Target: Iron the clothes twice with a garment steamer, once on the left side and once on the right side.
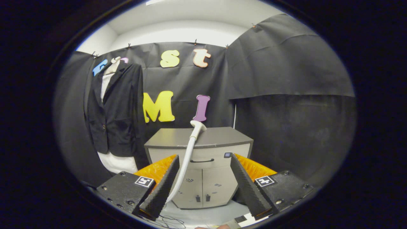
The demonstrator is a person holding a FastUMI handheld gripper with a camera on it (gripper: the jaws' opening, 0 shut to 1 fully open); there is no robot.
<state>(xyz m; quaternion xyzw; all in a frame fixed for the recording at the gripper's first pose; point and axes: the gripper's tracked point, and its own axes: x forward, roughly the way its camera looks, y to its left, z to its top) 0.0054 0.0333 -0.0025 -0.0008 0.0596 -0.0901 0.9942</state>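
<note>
**Asker:** Looking along the gripper (203, 178), what lies ahead, and what are its fingers doing?

**Describer:** Its two fingers are spread wide apart and pinch nothing. Between them, beyond the tips, stands a low grey cabinet (198, 140) with a drawer and two small doors. The garment steamer (187, 162) rests there: its head lies on the cabinet top, and its pale hose curves down in front of the drawer, passing just beside the left finger without being held

**Asker:** Where are the clothes?

**Describer:** A dark jacket (116, 108) over a white shirt (117, 163) hangs on a hanger against the booth's black cloth wall, to the left of the cabinet and well apart from the gripper. The shirt tail shows below the jacket hem

**Asker:** Why would things sit this way?

**Describer:** My reading is that hanging lets the fabric fall straight, so steam can travel down each front side. The steamer head lying on the cabinet top keeps it within easy reach, near the jacket

**Asker:** How far along is the task?

**Describer:** I judge it has not begun: the steamer is not in the grip. The open fingers, lined up roughly with the hose, suggest the first step is closing on the steamer
</note>
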